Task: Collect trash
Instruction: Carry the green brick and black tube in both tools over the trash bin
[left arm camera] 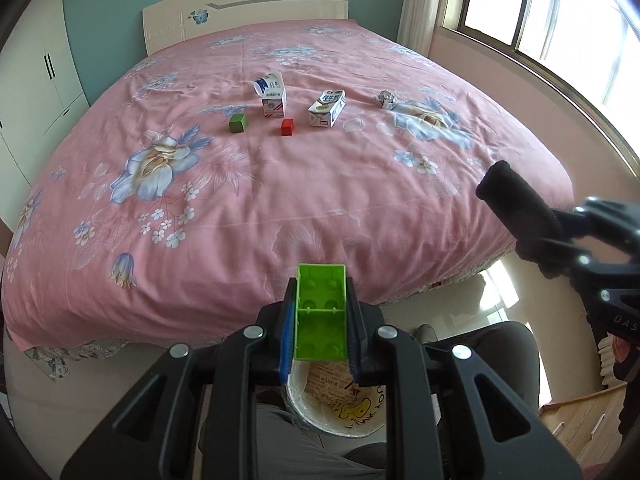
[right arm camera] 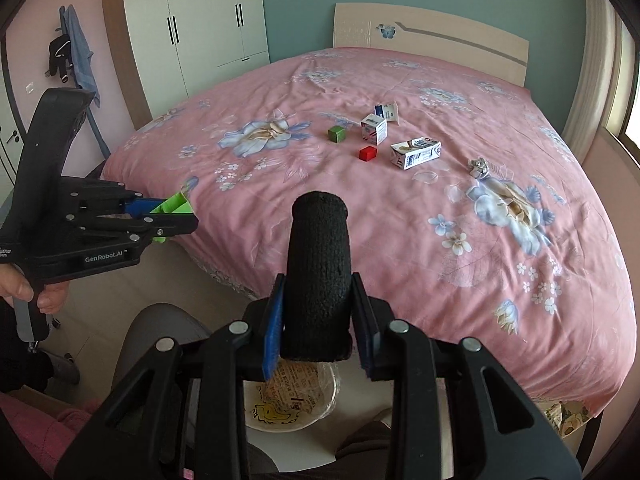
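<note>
My left gripper (left arm camera: pixel 320 316) is shut on a lime green toy brick (left arm camera: pixel 321 312), held above a lined waste bin (left arm camera: pixel 340 404) on the floor by the bed's foot. My right gripper (right arm camera: pixel 318 312) is shut on a black foam tube (right arm camera: pixel 318 276), also over the bin (right arm camera: pixel 292 404). On the pink floral bed lie two milk cartons (left arm camera: pixel 327 109) (left arm camera: pixel 273 98), a crumpled foil ball (left arm camera: pixel 385 99), a green cube (left arm camera: pixel 237 122) and a red cube (left arm camera: pixel 287 127). The right wrist view shows them too: carton (right arm camera: pixel 416 153), carton (right arm camera: pixel 376 126), foil ball (right arm camera: pixel 480 167).
The bed (left arm camera: pixel 256 200) fills the middle of both views, headboard (left arm camera: pixel 248 4) at the far end. A white wardrobe (right arm camera: pixel 196 16) stands on the left and a window (left arm camera: pixel 560 20) on the right. The person's knees sit beside the bin.
</note>
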`<state>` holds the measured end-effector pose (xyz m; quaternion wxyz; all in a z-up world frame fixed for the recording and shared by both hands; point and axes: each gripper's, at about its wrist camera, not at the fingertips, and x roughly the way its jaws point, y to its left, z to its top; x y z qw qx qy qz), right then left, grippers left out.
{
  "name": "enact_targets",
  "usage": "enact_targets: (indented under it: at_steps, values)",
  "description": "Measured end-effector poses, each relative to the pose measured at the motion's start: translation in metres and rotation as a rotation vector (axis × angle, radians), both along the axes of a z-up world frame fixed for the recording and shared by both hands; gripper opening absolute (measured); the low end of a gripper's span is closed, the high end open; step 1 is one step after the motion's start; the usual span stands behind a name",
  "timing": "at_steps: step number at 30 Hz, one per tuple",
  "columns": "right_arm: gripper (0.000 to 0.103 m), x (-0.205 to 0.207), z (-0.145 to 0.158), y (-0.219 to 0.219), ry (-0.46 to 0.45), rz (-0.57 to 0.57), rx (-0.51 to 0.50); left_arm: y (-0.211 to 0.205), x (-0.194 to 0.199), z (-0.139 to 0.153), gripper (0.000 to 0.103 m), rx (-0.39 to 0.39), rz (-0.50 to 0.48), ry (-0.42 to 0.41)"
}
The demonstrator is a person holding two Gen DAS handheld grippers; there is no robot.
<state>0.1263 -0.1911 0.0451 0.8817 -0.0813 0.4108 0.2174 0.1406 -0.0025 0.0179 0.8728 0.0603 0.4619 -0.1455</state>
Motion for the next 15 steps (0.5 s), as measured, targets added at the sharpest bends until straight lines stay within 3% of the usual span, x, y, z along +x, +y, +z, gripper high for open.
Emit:
enact_targets:
  at_steps: [15]
  values:
    - [0.032,-0.005,-0.175,0.028,0.357,0.036,-0.016,-0.005,-0.01,-0.152,0.024,0.069,-0.016,0.31]
